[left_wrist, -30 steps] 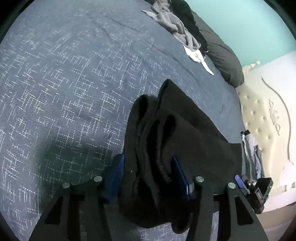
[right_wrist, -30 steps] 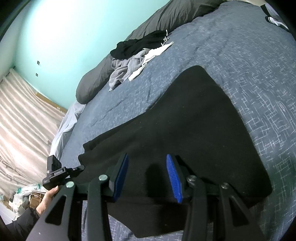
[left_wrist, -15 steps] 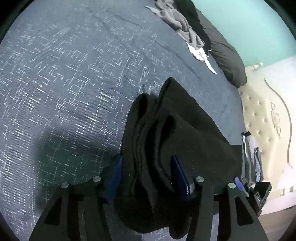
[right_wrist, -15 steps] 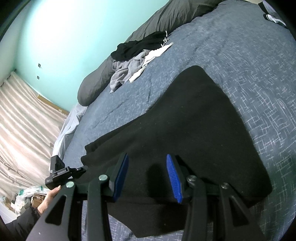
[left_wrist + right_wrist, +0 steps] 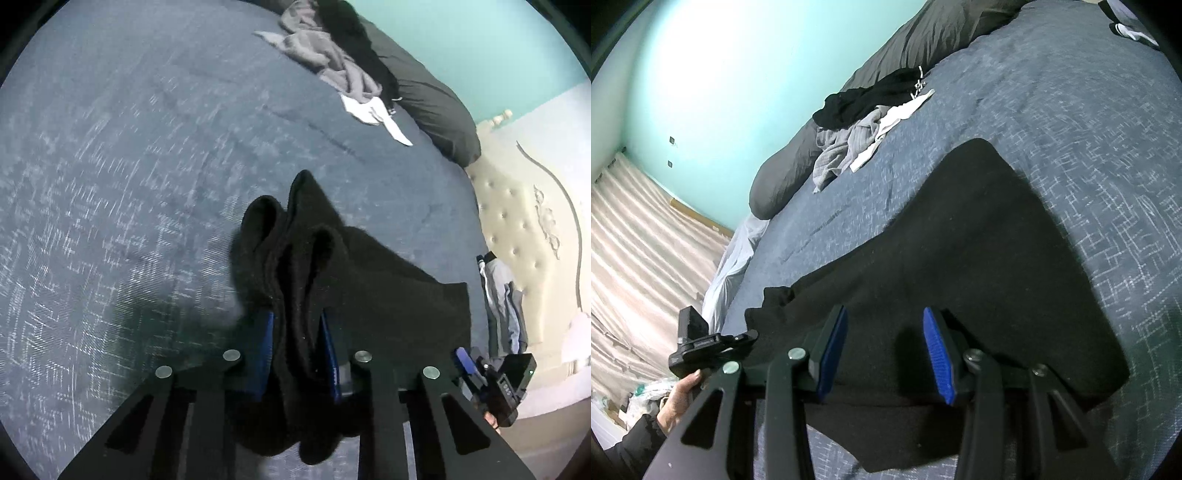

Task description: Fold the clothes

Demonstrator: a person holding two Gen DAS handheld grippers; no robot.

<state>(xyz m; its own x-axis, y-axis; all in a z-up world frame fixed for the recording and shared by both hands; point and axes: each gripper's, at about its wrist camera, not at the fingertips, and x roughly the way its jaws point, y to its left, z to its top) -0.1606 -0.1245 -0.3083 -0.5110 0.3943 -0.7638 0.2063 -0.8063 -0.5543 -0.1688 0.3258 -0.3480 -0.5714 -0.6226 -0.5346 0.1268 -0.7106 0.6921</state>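
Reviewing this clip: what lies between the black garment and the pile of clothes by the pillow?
Only bare blue bedspread separates the black garment from the pile of clothes; the right wrist view shows it best.

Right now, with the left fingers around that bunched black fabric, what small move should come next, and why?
Probably lift the left gripper a little and carry the bunched end of the black garment over the part lying flat on the blue bedspread. Its jaws have just been closing with the fabric between them and now pinch it, while the right gripper stands open over the flat part.
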